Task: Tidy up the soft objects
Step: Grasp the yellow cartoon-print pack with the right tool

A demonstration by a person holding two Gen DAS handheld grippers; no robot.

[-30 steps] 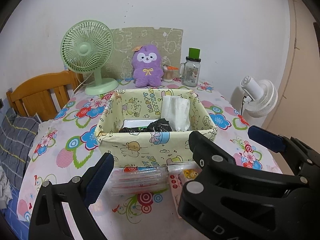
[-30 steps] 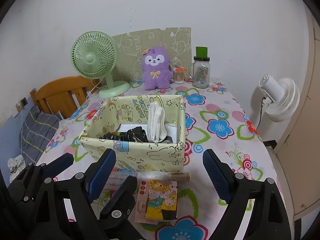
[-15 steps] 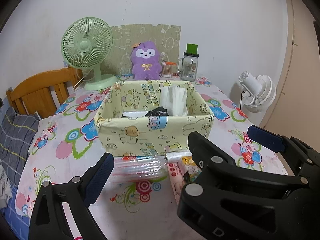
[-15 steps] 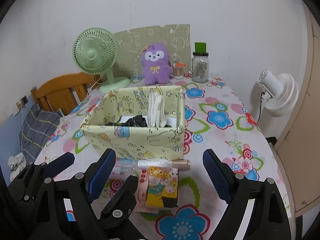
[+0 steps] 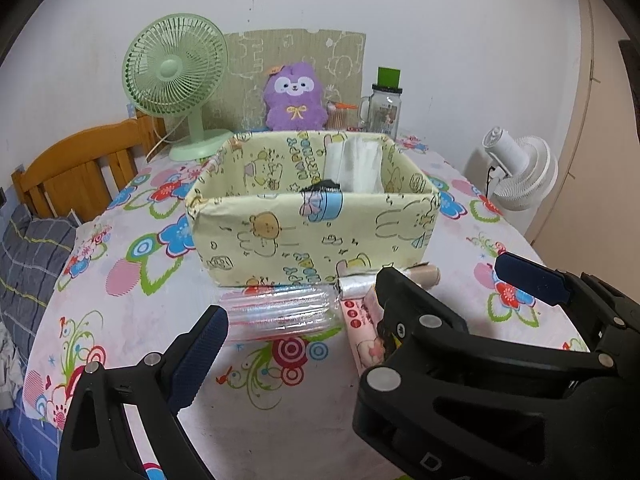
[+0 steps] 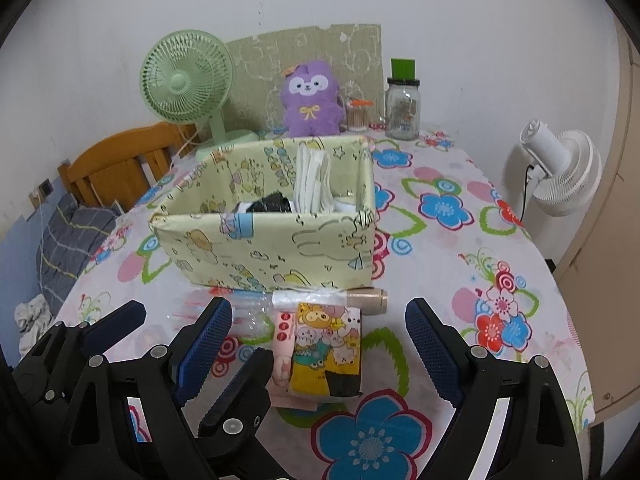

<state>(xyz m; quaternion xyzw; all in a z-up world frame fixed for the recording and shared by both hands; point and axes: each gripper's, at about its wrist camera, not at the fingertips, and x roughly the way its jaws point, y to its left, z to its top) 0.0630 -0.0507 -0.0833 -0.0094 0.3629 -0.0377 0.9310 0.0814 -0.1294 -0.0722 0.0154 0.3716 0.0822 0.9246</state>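
Note:
A pale yellow cartoon-print fabric box [image 5: 312,236] [image 6: 272,248] sits mid-table, holding white folded cloths [image 5: 354,164] [image 6: 310,178] and a black item [image 6: 268,204]. In front of it lie a clear plastic packet [image 5: 280,312] [image 6: 240,312], a beige roll [image 6: 368,298] and a cartoon-print pack [image 6: 324,352] with a pink pack [image 5: 362,332] beside it. My left gripper [image 5: 360,304] is open and empty, low over the clear packet. My right gripper [image 6: 318,344] is open and empty, its fingers either side of the cartoon pack. A purple plush [image 5: 296,98] [image 6: 312,100] stands at the back.
A green desk fan [image 5: 176,80] [image 6: 188,80], a glass jar with a green lid [image 5: 386,100] [image 6: 403,100] and a small cup of sticks [image 6: 357,114] stand along the back wall. A wooden chair [image 5: 76,172] is left; a white fan [image 6: 560,172] is right, off the table.
Both grippers have dropped lower and come closer to the packs in front of the box. Both stay open. Nothing on the table has moved.

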